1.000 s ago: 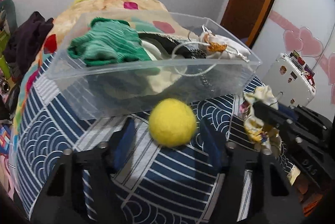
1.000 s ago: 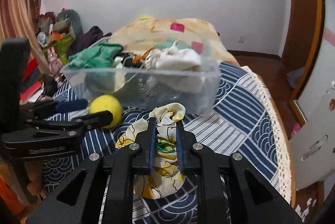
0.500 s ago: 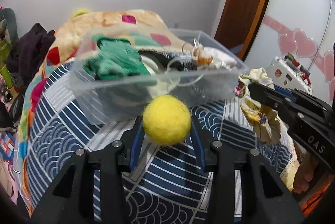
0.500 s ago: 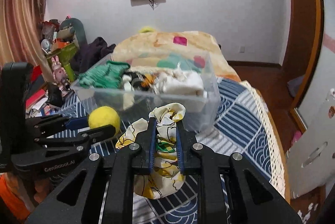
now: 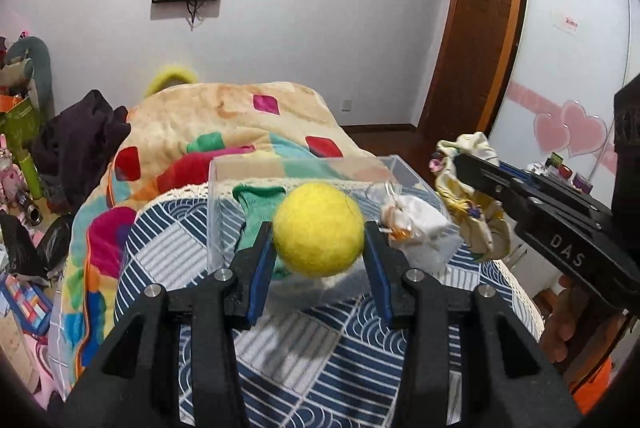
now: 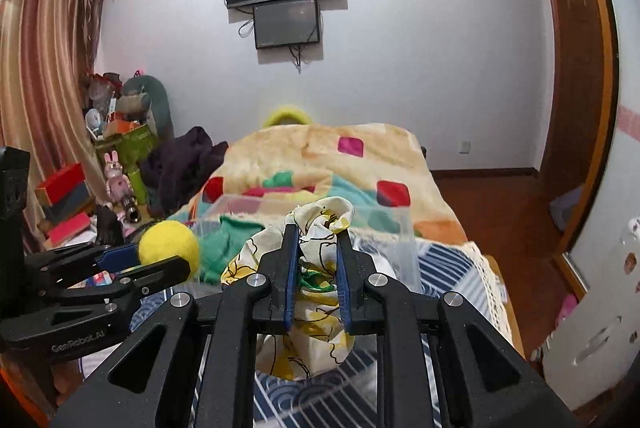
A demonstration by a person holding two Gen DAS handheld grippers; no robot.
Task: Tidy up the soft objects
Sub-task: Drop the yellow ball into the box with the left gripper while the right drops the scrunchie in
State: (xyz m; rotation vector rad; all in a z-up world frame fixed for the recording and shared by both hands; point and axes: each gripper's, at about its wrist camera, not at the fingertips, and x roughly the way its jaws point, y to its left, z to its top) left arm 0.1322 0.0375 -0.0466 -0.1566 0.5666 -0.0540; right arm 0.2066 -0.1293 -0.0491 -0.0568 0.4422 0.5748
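Yellow ball (image 5: pixel 319 229) and scrunchie (image 6: pixel 316 268), both gripped, front clear bin (image 5: pixel 224 212) holding green cloth (image 5: pixel 256 212).

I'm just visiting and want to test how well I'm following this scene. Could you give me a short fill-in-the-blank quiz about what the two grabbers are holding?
1. The left gripper is closed on a ball whose colour is ____.
2. The right gripper pinches a patterned ____ scrunchie.
3. Both items are held above a clear plastic ____, which already holds a green knit.

Missing words: yellow; fabric; bin
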